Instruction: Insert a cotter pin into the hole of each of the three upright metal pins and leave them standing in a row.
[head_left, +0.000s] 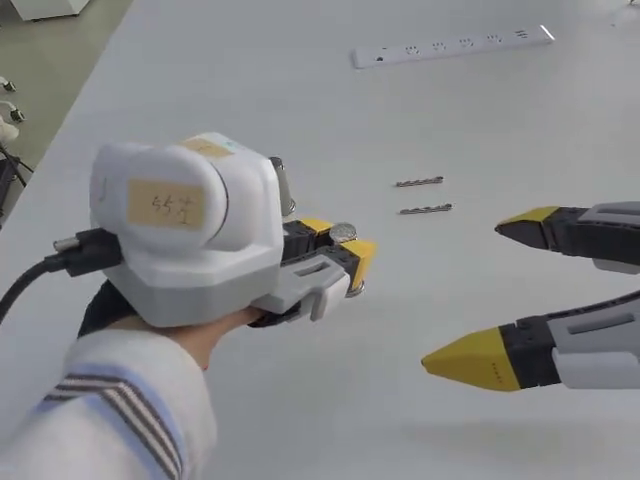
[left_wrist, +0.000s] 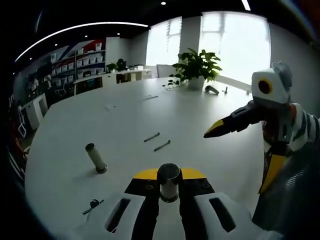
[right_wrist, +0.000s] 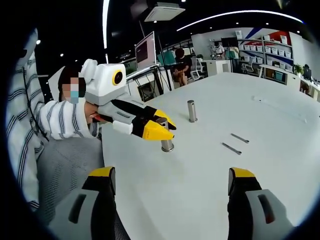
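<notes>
Past a striped sleeve (head_left: 110, 420), the left tool (head_left: 340, 244) is pinching an upright metal pin (left_wrist: 169, 181) between its jaws, and the pin is standing on the counter (head_left: 300, 400). The right tool (right_wrist: 171, 173) is hanging with its jaws spread wide, gripping nothing. A cotter pin (head_left: 419, 182) and a second cotter pin (head_left: 426, 209) are lying side by side beyond the left tool's tips. A second metal pin (left_wrist: 95, 157) is standing ahead to that tool's left.
</notes>
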